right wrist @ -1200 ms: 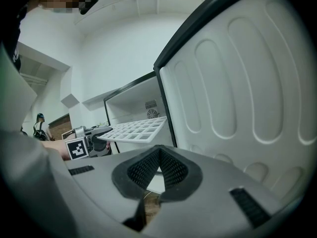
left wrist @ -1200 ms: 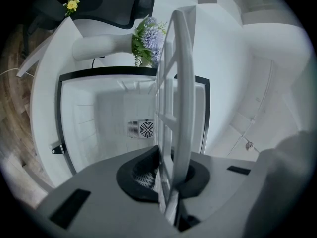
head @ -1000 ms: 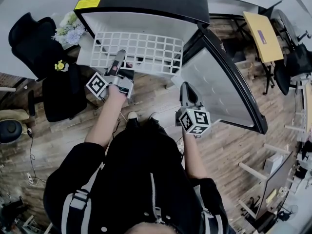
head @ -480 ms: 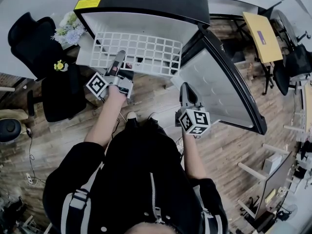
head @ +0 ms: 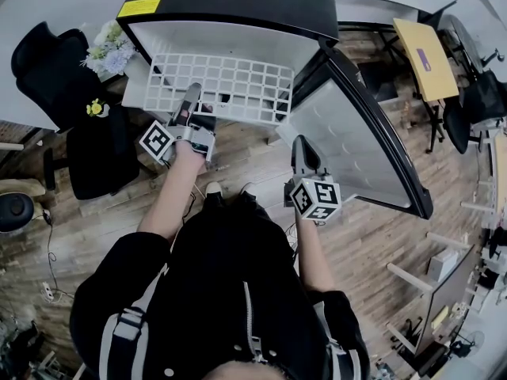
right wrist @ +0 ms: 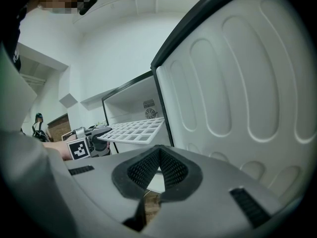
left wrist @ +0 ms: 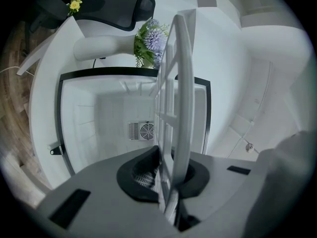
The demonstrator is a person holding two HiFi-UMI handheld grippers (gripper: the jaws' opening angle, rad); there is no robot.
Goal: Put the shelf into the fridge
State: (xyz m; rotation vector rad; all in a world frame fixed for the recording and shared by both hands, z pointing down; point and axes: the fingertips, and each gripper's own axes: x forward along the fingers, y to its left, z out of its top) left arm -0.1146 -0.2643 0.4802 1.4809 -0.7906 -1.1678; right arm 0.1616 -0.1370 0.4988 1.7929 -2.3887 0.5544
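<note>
A white grid shelf (head: 226, 85) juts out of the open mini fridge (head: 238, 22), its far part inside the white cavity. My left gripper (head: 192, 95) is shut on the shelf's near edge at its left side. In the left gripper view the shelf (left wrist: 173, 113) runs edge-on between the jaws toward the fridge's back wall and its fan vent (left wrist: 141, 131). My right gripper (head: 303, 146) hangs lower right of the shelf, beside the open door (head: 356, 141), shut with nothing in it. The right gripper view shows the shelf (right wrist: 133, 129), the left gripper (right wrist: 104, 134) and the door's inner panel (right wrist: 237, 83).
A black office chair (head: 55, 77) stands left of the fridge, with a bunch of flowers (head: 109, 50) beside it. The open door swings out to the right. A yellow-topped table (head: 426, 58) and more chairs stand at the far right. The floor is wood planks.
</note>
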